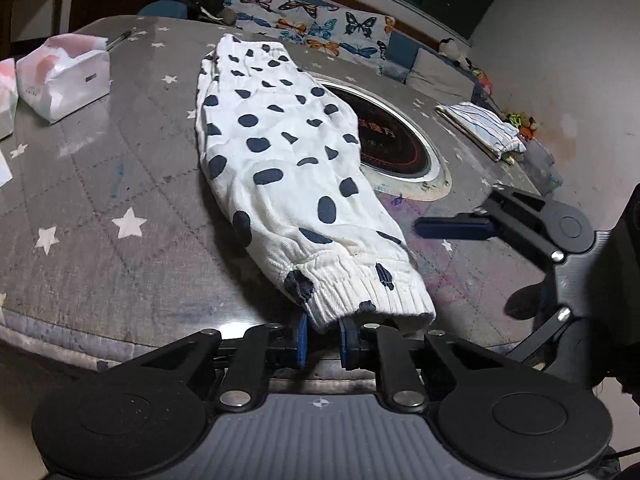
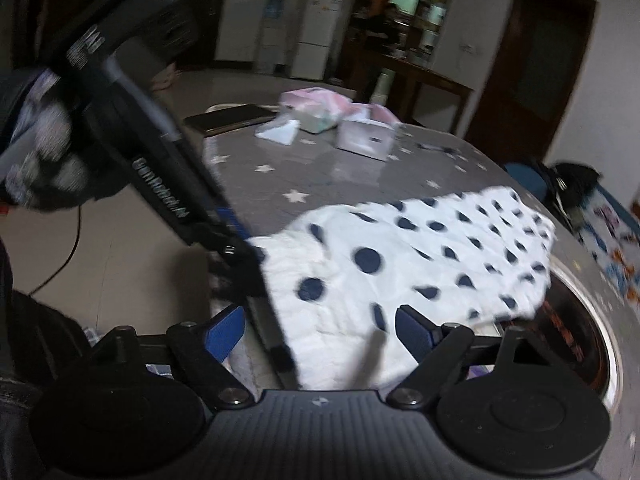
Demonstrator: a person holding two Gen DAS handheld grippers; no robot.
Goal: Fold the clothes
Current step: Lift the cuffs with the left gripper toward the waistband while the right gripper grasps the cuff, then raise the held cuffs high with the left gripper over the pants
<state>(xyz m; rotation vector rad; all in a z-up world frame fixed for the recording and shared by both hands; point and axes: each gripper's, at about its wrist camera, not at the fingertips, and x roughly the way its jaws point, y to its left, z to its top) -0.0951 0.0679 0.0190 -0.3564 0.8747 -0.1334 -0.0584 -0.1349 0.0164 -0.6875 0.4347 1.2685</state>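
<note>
At the near table edge the left gripper [image 1: 323, 338] pinches the ribbed cuff of the spotted white trousers [image 1: 288, 160], which lie lengthwise across the grey starred table [image 1: 120, 168]. The right gripper [image 2: 320, 334], jaws spread and holding nothing, hovers over the cloth's near end; I judge it must clamp that end too, then both carry it far toward the waistband

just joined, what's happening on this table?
A person with a handheld gripper in each hand is folding white spotted trousers on a grey star-print table. The left gripper has clamped the ribbed cuff at the near edge. The right gripper is open beside the same end, the cloth not yet gripped. A striped garment already lies folded at the far side.
</note>
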